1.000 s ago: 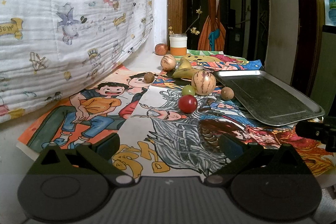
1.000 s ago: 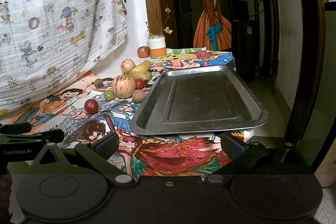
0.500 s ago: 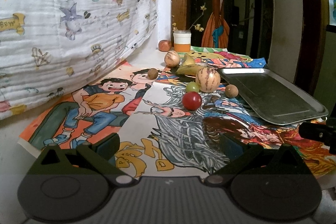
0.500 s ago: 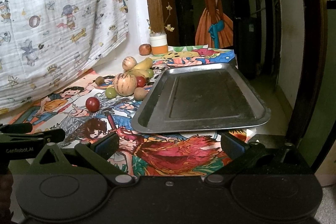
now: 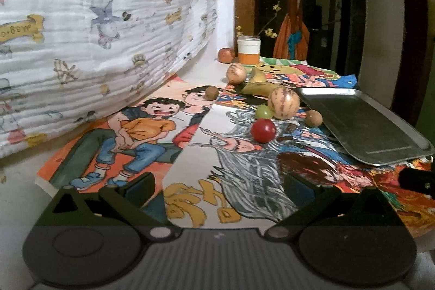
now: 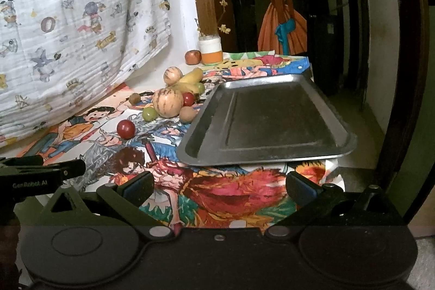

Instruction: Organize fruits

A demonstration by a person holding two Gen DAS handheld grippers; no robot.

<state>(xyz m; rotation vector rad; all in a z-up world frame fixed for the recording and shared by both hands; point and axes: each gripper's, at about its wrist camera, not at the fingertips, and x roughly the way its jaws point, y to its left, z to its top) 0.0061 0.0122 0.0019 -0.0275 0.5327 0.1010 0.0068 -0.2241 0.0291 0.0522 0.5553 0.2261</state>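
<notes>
Fruits lie clustered on cartoon posters: a red cherry tomato (image 5: pixel 263 130), a green grape (image 5: pixel 263 112), a striped melon (image 5: pixel 283 103), a brown round fruit (image 5: pixel 313 118), bananas (image 5: pixel 260 88), another striped fruit (image 5: pixel 236 73) and a small brown fruit (image 5: pixel 211 92). An empty metal tray (image 6: pixel 274 121) sits right of them. My left gripper (image 5: pixel 217 188) is open, well short of the tomato. My right gripper (image 6: pixel 218 186) is open in front of the tray's near rim (image 6: pixel 261 158). The same tomato (image 6: pixel 126 128) and melon (image 6: pixel 167 102) show left of the tray.
A red apple (image 5: pixel 226 55) and a white-and-orange jar (image 5: pixel 248 50) stand at the back by a wooden post. A printed white cloth (image 5: pixel 95 18) hangs along the left. The table edge drops off right of the tray, toward a dark doorway.
Both grippers have moved slightly forward and turned; the fruits and tray sit a little closer and shifted in view. Nothing on the table has moved.
</notes>
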